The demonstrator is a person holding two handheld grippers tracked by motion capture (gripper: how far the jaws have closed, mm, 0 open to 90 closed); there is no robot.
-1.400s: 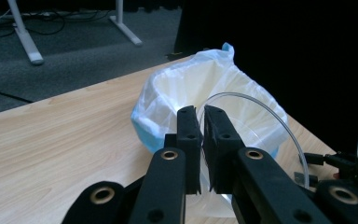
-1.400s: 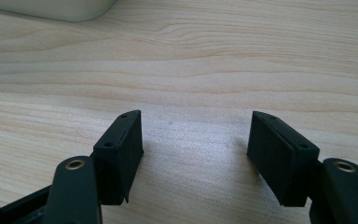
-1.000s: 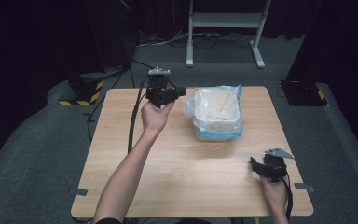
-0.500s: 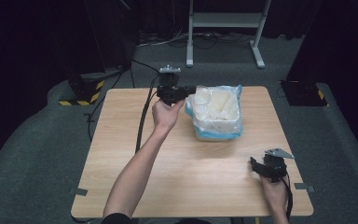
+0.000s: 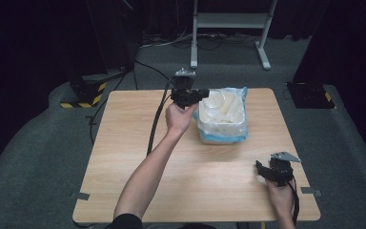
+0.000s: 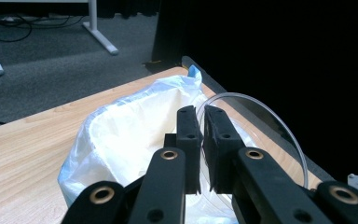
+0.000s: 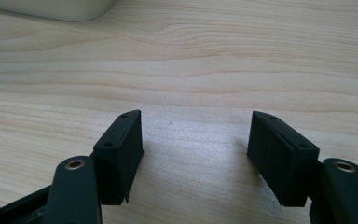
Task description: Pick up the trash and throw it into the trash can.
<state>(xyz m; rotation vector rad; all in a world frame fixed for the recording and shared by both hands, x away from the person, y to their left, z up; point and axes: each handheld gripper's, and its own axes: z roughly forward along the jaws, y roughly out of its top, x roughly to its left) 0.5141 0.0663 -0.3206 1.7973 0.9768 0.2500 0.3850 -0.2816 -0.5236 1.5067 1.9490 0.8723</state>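
Tongs first: my left tongs (image 6: 201, 140) are pinched together on the thin rim of a clear plastic cup (image 6: 261, 126), held up over the lined bin (image 5: 221, 119) near the far edge of the tabletop (image 5: 124, 162). Gripping by the rim makes sense to me, since the wall is the only thin bit the flat black pads can bite on, and it keeps the cup's mouth turned sideways over the opening. My guess is it's about to get dropped in, or has just been pulled out; can't say which.

Right tongs (image 7: 193, 154) are spread wide apart with nothing between them, parked low on the wood by the near right corner, probably just staying out of the way.

Materials: the cup is see-through and glossy, round-rimmed. The bin liner is a crinkly, milky-white film with a blue edge, draped over a pale, squarish tub. More clear cups seem to be sitting inside. Tabletop is light wood grain, matte.
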